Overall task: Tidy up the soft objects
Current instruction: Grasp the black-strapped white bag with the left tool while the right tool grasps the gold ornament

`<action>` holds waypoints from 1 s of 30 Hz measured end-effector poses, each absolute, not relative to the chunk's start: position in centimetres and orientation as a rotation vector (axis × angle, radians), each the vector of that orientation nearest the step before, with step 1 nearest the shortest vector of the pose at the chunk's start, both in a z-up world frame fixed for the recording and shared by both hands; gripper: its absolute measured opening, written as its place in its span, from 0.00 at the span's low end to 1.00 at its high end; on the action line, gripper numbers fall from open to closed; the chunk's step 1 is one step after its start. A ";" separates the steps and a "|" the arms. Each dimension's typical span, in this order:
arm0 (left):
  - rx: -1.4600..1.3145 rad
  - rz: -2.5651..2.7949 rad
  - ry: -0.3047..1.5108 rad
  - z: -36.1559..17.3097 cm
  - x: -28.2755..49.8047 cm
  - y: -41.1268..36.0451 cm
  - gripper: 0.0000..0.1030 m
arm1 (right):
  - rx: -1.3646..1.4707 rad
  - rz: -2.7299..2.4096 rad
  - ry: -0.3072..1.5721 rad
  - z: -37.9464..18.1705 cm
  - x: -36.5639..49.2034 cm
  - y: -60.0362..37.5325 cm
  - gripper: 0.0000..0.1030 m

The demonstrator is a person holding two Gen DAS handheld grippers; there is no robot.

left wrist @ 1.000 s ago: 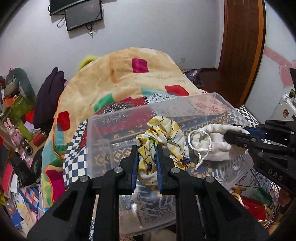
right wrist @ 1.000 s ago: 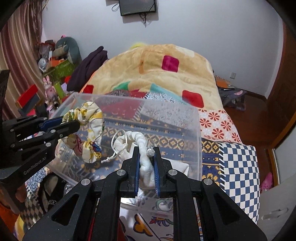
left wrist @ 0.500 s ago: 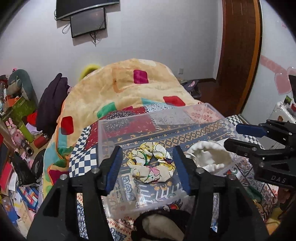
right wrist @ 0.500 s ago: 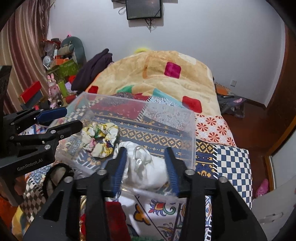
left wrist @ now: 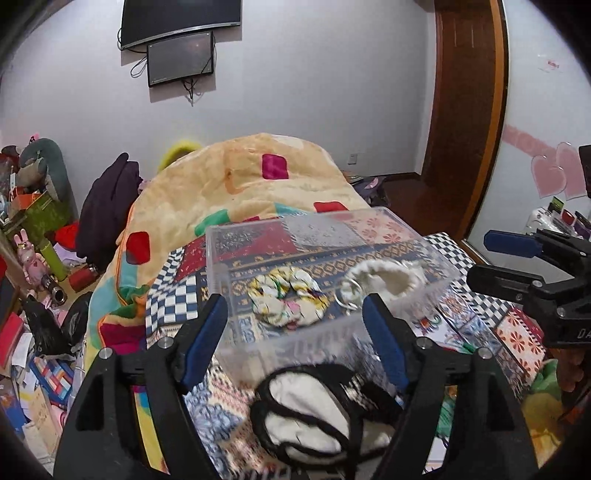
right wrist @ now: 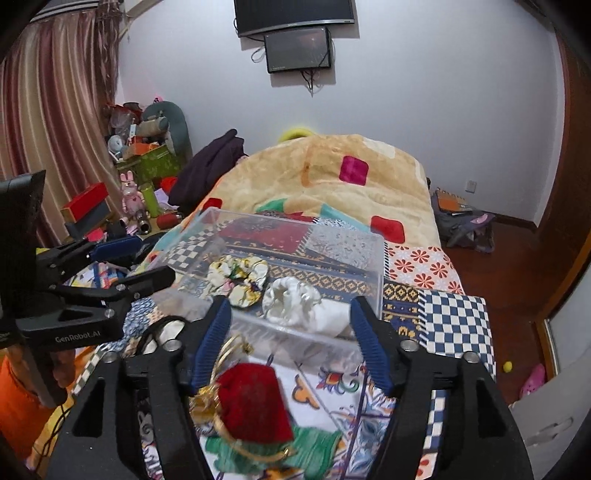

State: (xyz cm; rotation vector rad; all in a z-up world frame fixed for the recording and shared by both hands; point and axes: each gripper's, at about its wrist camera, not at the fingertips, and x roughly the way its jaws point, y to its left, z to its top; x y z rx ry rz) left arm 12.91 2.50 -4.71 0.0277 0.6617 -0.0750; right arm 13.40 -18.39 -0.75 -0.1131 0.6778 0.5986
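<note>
A clear plastic bin [left wrist: 218, 254] [right wrist: 376, 266] sits on the patterned bedspread. Inside lie a yellow floral scrunchie [left wrist: 286, 299] [right wrist: 238, 278] and a white drawstring pouch [left wrist: 388, 282] [right wrist: 295, 302]. My left gripper [left wrist: 295, 343] is open and empty, pulled back in front of the bin, above a white and black pouch [left wrist: 306, 413] on the bed. My right gripper [right wrist: 290, 339] is open and empty, also in front of the bin, above a red velvet pouch [right wrist: 251, 402] with gold cord and a green pouch [right wrist: 314, 446].
A tan blanket with coloured squares [left wrist: 258, 188] covers the far bed. Cluttered toys and boxes [left wrist: 33, 236] stand at the left. A wooden door [left wrist: 465, 110] is at the right. Screens [right wrist: 295, 33] hang on the wall.
Both grippers opened and dropped the scrunchie and the white pouch into the bin, then drew back and up toward me. The items now lie on the bin floor.
</note>
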 end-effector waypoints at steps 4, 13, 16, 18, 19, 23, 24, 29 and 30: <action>0.001 -0.104 0.699 -6.0 11.7 2.0 0.76 | -0.127 0.622 0.693 -1.5 12.2 -18.4 0.68; -0.066 -0.145 0.772 -8.9 10.7 1.2 0.76 | -0.157 0.664 0.767 -4.4 10.0 -18.2 0.68; -0.076 -0.145 0.783 -9.6 10.5 1.0 0.76 | -0.159 0.676 0.793 -5.3 10.1 -18.0 0.68; -0.082 -0.144 0.791 -10.1 10.4 1.1 0.76 | -0.158 0.677 0.807 -5.7 10.1 -17.7 0.68; -0.095 -0.147 0.794 -10.3 10.3 1.2 0.73 | -0.155 0.677 0.814 -6.0 10.2 -17.6 0.68; -0.131 -0.173 0.807 -10.9 9.9 1.6 0.56 | -0.136 0.680 0.832 -6.6 10.7 -17.4 0.63; -0.135 -0.180 0.807 -11.0 9.8 1.6 0.53 | -0.128 0.687 0.837 -6.7 10.8 -17.5 0.57; -0.135 -0.221 0.817 -11.5 9.3 1.3 0.33 | -0.095 0.702 0.844 -6.6 10.8 -17.6 0.34; -0.131 -0.217 0.816 -11.6 9.2 1.2 0.32 | -0.092 0.701 0.846 -6.6 10.8 -17.7 0.31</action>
